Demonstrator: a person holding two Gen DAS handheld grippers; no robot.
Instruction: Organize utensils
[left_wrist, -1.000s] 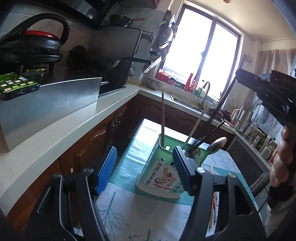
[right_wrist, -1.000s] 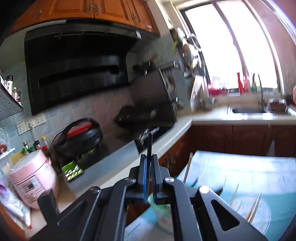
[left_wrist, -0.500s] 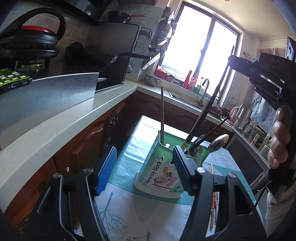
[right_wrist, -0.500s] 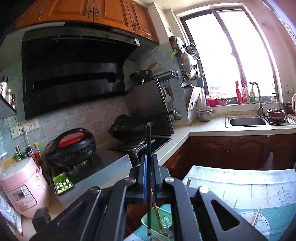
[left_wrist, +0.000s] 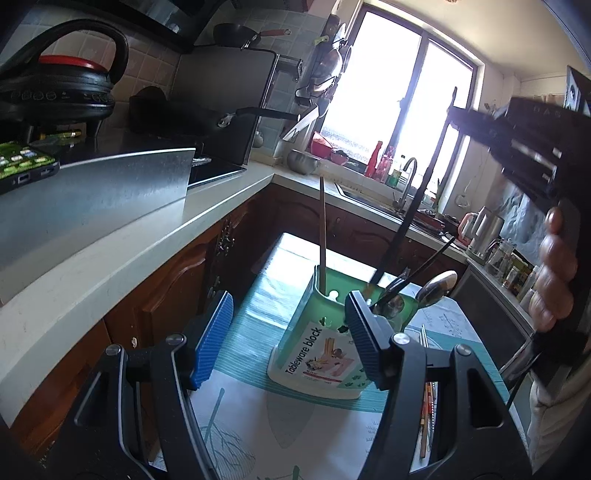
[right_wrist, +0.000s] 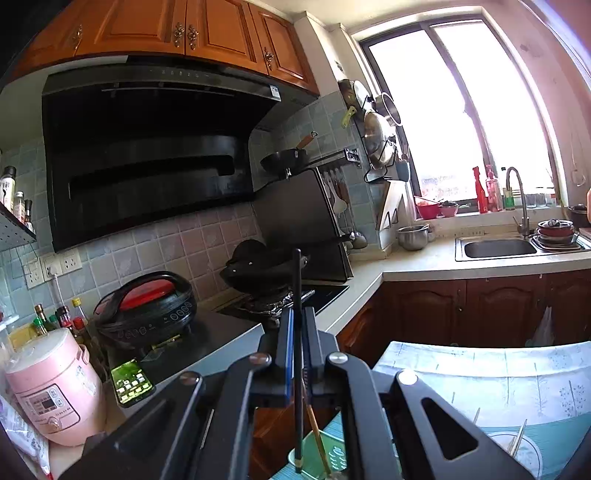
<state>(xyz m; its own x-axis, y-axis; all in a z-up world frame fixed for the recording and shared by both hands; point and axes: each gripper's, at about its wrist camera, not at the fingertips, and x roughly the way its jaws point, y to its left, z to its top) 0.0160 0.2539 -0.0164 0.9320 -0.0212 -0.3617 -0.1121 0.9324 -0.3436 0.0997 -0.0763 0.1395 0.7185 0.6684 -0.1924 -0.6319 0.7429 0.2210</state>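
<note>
A green utensil holder (left_wrist: 317, 350) labelled "Tableware block" stands on the table mat, just beyond my left gripper (left_wrist: 288, 339). That gripper is open, and its blue pads (left_wrist: 214, 339) touch nothing. A wooden chopstick (left_wrist: 323, 229), a metal spoon (left_wrist: 436, 288) and dark utensils stand in the holder. My right gripper (right_wrist: 297, 325) is shut on a long black chopstick (right_wrist: 297, 413), held nearly upright. The black chopstick's (left_wrist: 413, 206) lower end reaches the holder's (right_wrist: 321, 454) mouth. I cannot tell whether it rests inside. A hand (left_wrist: 557, 280) holds the right gripper (left_wrist: 517, 136).
More chopsticks (left_wrist: 426, 406) lie on the mat right of the holder. A white counter (left_wrist: 110, 266) runs along the left with a metal sheet (left_wrist: 92, 199), a phone (right_wrist: 131, 382) and a black cooker (right_wrist: 144, 310). A pink rice cooker (right_wrist: 51, 387) and a sink (right_wrist: 498, 247) are further off.
The right gripper has lifted a little with the black chopstick, which now stands steeper with its lower end at the holder. The left gripper has stayed where it was.
</note>
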